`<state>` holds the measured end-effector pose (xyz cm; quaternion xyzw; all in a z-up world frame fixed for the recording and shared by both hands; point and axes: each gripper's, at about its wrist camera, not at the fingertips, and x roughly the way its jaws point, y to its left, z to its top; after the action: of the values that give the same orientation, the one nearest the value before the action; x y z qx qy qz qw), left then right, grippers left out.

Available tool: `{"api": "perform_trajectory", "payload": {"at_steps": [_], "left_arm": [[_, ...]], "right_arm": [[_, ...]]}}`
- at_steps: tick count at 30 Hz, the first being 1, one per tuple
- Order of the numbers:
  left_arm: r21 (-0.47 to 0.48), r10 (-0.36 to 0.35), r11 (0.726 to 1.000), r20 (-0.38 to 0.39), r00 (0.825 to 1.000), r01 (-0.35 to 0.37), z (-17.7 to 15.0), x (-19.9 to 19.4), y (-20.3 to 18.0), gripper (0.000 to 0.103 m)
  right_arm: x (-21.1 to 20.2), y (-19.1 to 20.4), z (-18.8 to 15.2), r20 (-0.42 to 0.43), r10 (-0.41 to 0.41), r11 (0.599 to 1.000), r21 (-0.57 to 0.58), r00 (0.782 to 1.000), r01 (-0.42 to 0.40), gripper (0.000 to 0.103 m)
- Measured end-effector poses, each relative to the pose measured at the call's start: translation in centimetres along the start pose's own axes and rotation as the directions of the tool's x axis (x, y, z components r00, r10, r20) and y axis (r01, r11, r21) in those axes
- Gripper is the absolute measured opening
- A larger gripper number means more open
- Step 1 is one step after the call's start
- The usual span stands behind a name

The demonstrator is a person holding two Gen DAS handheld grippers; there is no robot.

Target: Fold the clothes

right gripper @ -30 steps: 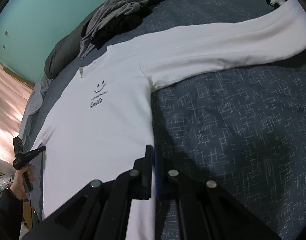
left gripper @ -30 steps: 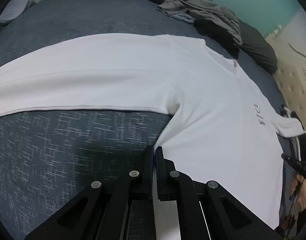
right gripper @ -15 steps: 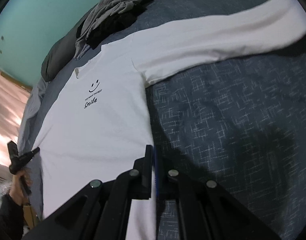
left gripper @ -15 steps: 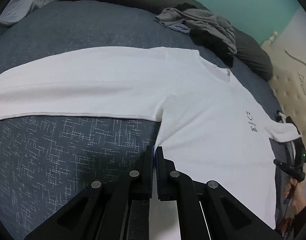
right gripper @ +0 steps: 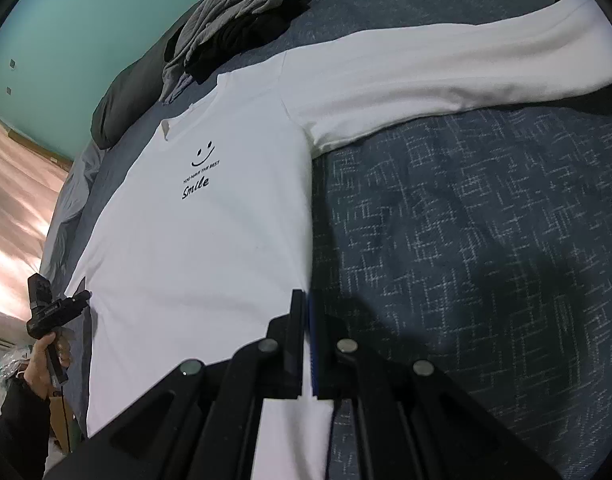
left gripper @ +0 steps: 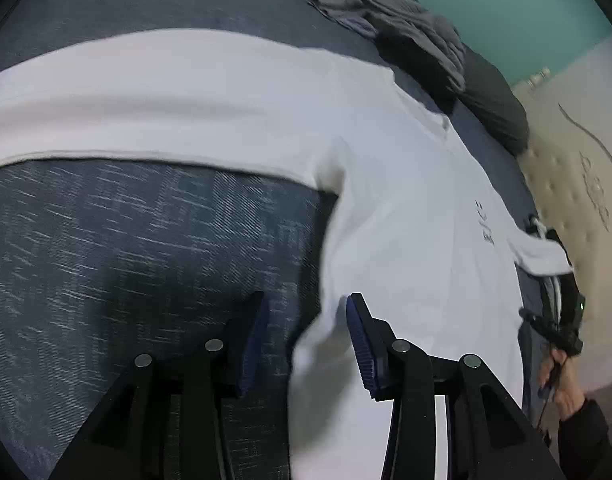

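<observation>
A white long-sleeved shirt [left gripper: 405, 208] [right gripper: 210, 248] with a smile print lies face up and spread flat on the dark blue bedspread [left gripper: 146, 240] [right gripper: 485, 240], both sleeves stretched out. My left gripper [left gripper: 306, 320] is open, and the shirt's side edge near the hem runs between its fingers without being clamped. My right gripper [right gripper: 306, 308] is shut on the opposite side edge of the shirt, white cloth showing between its arms. Each gripper also shows small in the other's view, held by a hand [right gripper: 46, 356] [left gripper: 561, 372].
A heap of grey and dark clothes [left gripper: 405, 40] [right gripper: 234, 20] lies beyond the shirt's collar, beside a dark pillow [left gripper: 493, 108] [right gripper: 122, 108]. A beige tufted headboard [left gripper: 577, 184] borders one side and a pink curtain [right gripper: 18, 208] the other.
My left gripper has opened and let go of the shirt's side edge; its view shifted and blurred. My right gripper stays shut on its edge and barely moved.
</observation>
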<state>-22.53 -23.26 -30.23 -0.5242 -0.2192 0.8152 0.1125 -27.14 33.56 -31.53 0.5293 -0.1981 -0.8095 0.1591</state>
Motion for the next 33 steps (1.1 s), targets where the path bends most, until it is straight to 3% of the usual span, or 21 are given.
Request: {"api": "perform_trajectory", "payload": {"at_steps": [2, 3, 4, 5, 16, 19, 23, 26, 30, 31, 32, 33], "left_arm": [[0.032, 0.004, 0.999, -0.012, 1.0, -0.004, -0.3, 0.4, -0.6, 0.042], [0.051, 0.006, 0.999, -0.018, 1.0, -0.005, -0.4, 0.7, -1.0, 0.037], [0.061, 0.015, 0.998, -0.026, 1.0, -0.013, -0.3, 1.0, -1.4, 0.025], [0.076, 0.026, 0.997, -0.049, 0.998, -0.022, -0.4, 1.3, -1.8, 0.002], [0.115, 0.199, 0.973, 0.041, 0.979, -0.202, -0.6, -1.2, -2.9, 0.002], [0.126, 0.219, 0.967, 0.028, 0.975, -0.221, -0.9, -1.5, -2.8, 0.002], [0.115, 0.196, 0.974, 0.016, 0.981, -0.196, -0.8, -1.2, -2.6, 0.002], [0.107, 0.177, 0.978, 0.007, 0.984, -0.177, -0.7, -1.0, -2.5, 0.004], [0.095, 0.152, 0.984, -0.004, 0.988, -0.151, -0.6, -0.8, -2.4, 0.004], [0.092, 0.146, 0.985, -0.007, 0.989, -0.145, -0.5, -0.7, -2.4, 0.005], [0.076, 0.139, 0.988, 0.0, 0.99, -0.138, -0.4, -0.8, -2.1, 0.008], [0.058, 0.131, 0.99, 0.007, 0.991, -0.131, -0.2, -0.9, -1.8, 0.019]], "right_arm": [[0.0, 0.0, -0.1, 0.0, -0.002, 1.0, -0.001, 1.0, 0.002, 0.001], [0.0, 0.1, -0.1, 0.002, -0.004, 1.0, -0.002, 1.0, 0.004, 0.001], [-0.1, 0.1, -0.1, 0.003, -0.005, 1.0, -0.002, 1.0, 0.005, 0.001], [-0.2, 0.1, -0.1, 0.006, -0.009, 1.0, -0.005, 1.0, 0.009, 0.001], [-1.1, 0.3, -0.2, 0.062, -0.103, 0.994, -0.038, 0.993, 0.105, 0.001], [-1.1, 0.3, -0.1, 0.067, -0.146, 0.988, -0.037, 0.987, 0.149, 0.0], [-1.4, -0.3, 0.2, 0.069, -0.181, 0.983, -0.012, 0.981, 0.182, 0.0], [-2.0, -0.8, 0.3, 0.077, -0.161, 0.987, -0.004, 0.984, 0.162, 0.0], [-2.1, -1.4, 0.5, 0.072, -0.014, 0.999, 0.04, 0.997, 0.011, 0.0], [-2.0, -1.5, 0.6, 0.079, -0.009, 0.999, 0.051, 0.997, 0.005, 0.002], [-1.9, -1.7, 0.8, 0.084, -0.002, 0.998, 0.066, 0.996, -0.003, 0.003], [-1.7, -1.8, 1.0, 0.084, 0.005, 0.997, 0.083, 0.996, -0.012, 0.006]]}}
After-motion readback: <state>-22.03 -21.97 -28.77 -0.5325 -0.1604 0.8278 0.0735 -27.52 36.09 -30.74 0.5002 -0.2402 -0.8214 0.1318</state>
